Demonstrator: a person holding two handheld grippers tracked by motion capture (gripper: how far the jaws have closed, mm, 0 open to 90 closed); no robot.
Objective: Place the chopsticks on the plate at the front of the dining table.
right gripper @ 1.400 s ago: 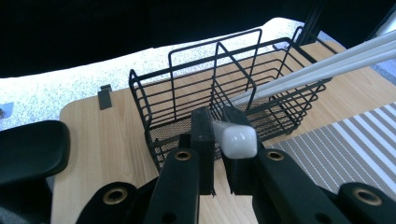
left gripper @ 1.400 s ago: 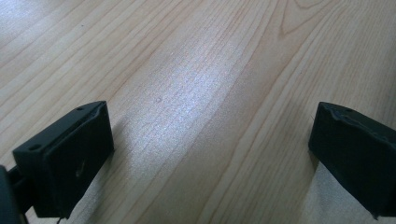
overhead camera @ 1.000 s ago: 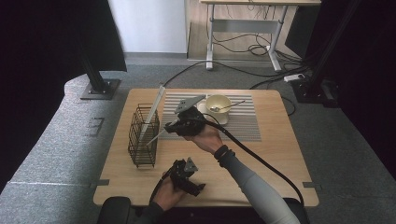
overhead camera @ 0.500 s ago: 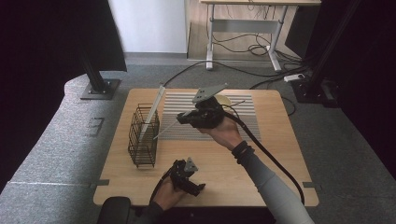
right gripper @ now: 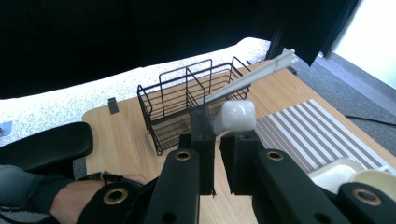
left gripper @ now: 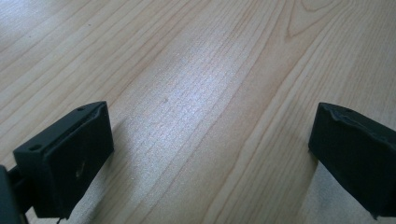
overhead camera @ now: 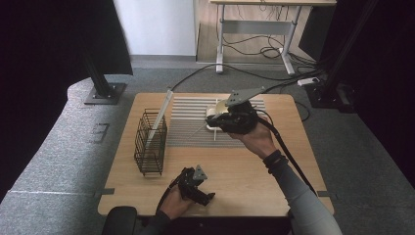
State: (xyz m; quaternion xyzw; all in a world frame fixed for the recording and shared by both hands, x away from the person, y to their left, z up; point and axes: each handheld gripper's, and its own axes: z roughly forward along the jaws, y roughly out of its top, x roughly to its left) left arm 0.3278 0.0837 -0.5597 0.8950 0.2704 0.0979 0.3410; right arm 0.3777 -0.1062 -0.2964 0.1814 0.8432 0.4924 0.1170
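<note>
My right gripper (overhead camera: 215, 122) hovers over the striped mat (overhead camera: 186, 122), jaws pointing left toward the black wire basket (overhead camera: 149, 144). In the right gripper view the jaws of the right gripper (right gripper: 219, 130) are shut on a white spoon (right gripper: 236, 116), whose rounded end sticks up above them. A cream bowl (overhead camera: 219, 105) peeks out from behind this gripper. White sticks (overhead camera: 161, 112) lean in the basket (right gripper: 187, 100). My left gripper (overhead camera: 198, 183) rests near the table's front edge. Its jaws stand open, with bare wood between the left gripper's (left gripper: 210, 149) fingers.
The wooden table (overhead camera: 254, 176) has grey padded floor around it. The bowl (right gripper: 373, 179) sits at the lower right of the right gripper view. A metal desk frame (overhead camera: 254, 34) and cables lie beyond the far edge. Black stands flank the table.
My right gripper has moved to the right and risen, from beside the basket to over the bowl, which it now mostly covers. The left gripper has stayed put.
</note>
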